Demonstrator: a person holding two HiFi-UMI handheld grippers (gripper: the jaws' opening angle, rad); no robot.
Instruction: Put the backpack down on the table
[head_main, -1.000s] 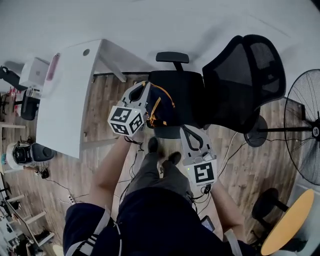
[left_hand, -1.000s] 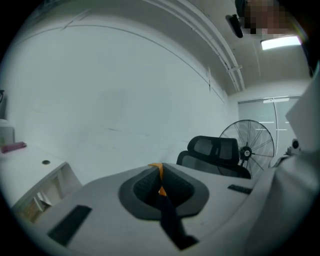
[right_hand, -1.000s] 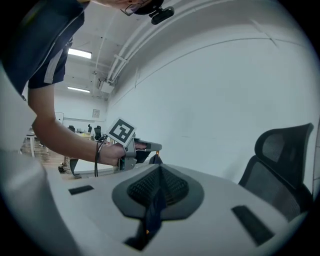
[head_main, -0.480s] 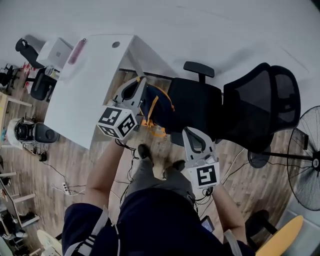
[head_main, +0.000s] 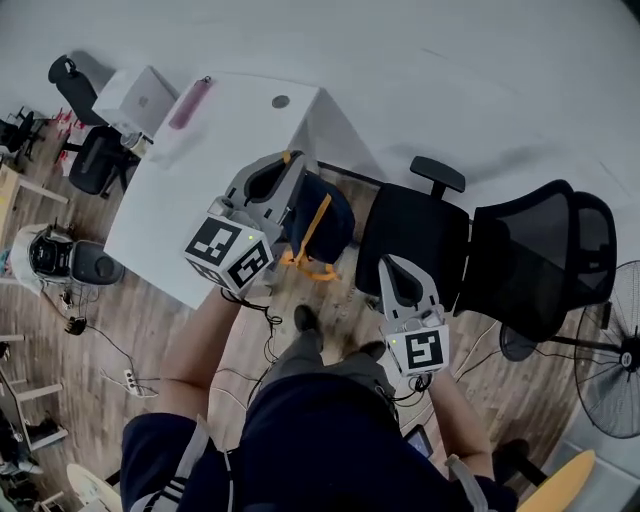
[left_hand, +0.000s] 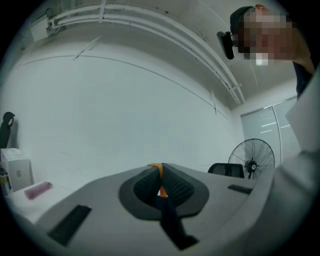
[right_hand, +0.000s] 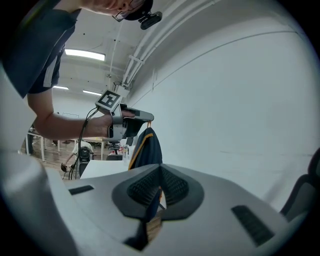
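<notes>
Our right claw (head_main: 395, 268) is clenched on nothing, beside the office chair (head_main: 415, 235). Our left claw (head_main: 288, 170) is clamped on the orange strap (left_hand: 155, 166) of the backpack (head_main: 322, 215). The backpack hangs by the white surface (head_main: 180, 200) edge, not resting on it.

Flat, even indoor light. The white wall (head_main: 420, 80) runs bright and the floor (head_main: 150, 310) dim; shadows are soft. Ceiling strip lights (right_hand: 85, 54) flare slightly. Heavy fisheye, with black corners in both gripper views. Left claw (left_hand: 161, 172) and right claw (right_hand: 159, 175) are soft, too close to the lens.
</notes>
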